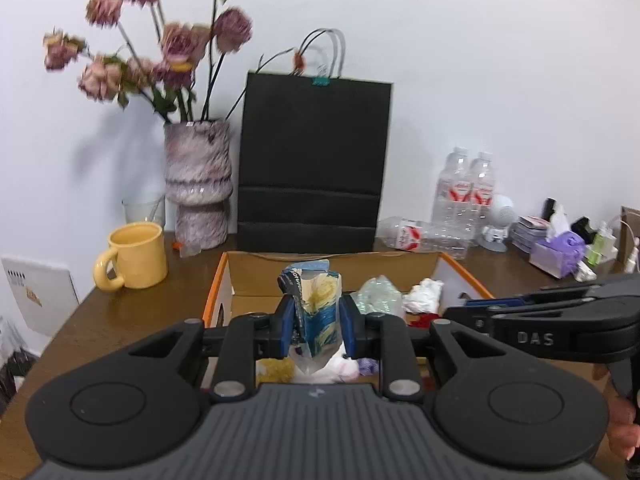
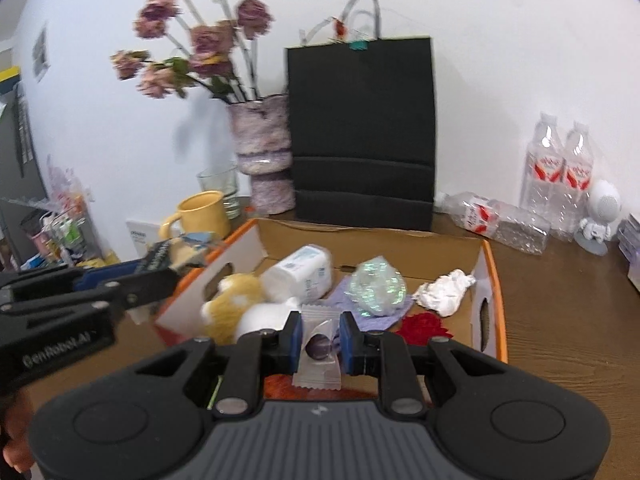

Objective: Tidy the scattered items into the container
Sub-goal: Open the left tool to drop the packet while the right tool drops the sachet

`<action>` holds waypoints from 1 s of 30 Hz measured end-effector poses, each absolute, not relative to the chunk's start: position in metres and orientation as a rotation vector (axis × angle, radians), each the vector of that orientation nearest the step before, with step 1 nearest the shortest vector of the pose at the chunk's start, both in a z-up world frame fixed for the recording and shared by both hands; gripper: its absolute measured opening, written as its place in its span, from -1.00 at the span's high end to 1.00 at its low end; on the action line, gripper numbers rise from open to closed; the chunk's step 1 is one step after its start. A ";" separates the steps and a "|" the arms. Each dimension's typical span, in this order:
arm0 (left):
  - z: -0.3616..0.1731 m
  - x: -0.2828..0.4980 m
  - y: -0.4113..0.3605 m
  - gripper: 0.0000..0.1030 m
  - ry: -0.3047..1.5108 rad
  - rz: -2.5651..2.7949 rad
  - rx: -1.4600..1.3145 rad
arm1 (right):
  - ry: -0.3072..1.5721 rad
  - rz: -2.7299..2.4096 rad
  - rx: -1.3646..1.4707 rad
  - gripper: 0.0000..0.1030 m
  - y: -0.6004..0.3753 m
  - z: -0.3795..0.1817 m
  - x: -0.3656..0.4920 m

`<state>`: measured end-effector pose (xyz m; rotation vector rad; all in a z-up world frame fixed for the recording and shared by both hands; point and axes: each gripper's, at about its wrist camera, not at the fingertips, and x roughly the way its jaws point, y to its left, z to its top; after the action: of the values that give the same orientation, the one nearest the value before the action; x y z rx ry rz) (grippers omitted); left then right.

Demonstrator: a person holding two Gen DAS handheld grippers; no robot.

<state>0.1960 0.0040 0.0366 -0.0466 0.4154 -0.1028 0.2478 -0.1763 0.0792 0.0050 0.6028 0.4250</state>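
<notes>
- Holding a crumpled blue-and-yellow packet (image 1: 316,312) upright between nearly closed jaws, the left gripper (image 1: 316,326) hangs over the near-left edge of the cardboard box (image 1: 332,268), with the box floor ahead of it and below
- The right gripper (image 2: 320,342) has its pads pinched on a small clear sachet (image 2: 318,350) with a dark round sweet inside; the sachet stands with its long side up and down, just above the box's near rim
- The coming move seems to turn on one relation: both held things are at the box's near side, so each probably needs to go a little farther forward over the opening (the right one looks nearer the open middle) before release
- Already in the box: a white bottle (image 2: 300,274) lying on its side, a tan plush toy (image 2: 236,294), an iridescent wad (image 2: 376,286), a crumpled white tissue (image 2: 444,290), a red piece (image 2: 424,326)
- The two grippers sit close side by side, so they could crowd each other over the box
- Behind the box stand a black paper bag (image 1: 312,164), a vase (image 1: 198,184) of dried flowers, a yellow mug (image 1: 134,256) and clear bottles (image 1: 466,196), all well clear of the drop
</notes>
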 end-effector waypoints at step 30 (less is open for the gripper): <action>-0.004 0.301 0.016 -1.00 0.479 -0.074 -0.100 | 0.718 0.373 -0.067 -0.40 -0.165 0.024 0.347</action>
<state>0.3015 0.0163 -0.0044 -0.0998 0.4792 -0.0741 0.3467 -0.1654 0.0239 -0.0667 0.7181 0.3733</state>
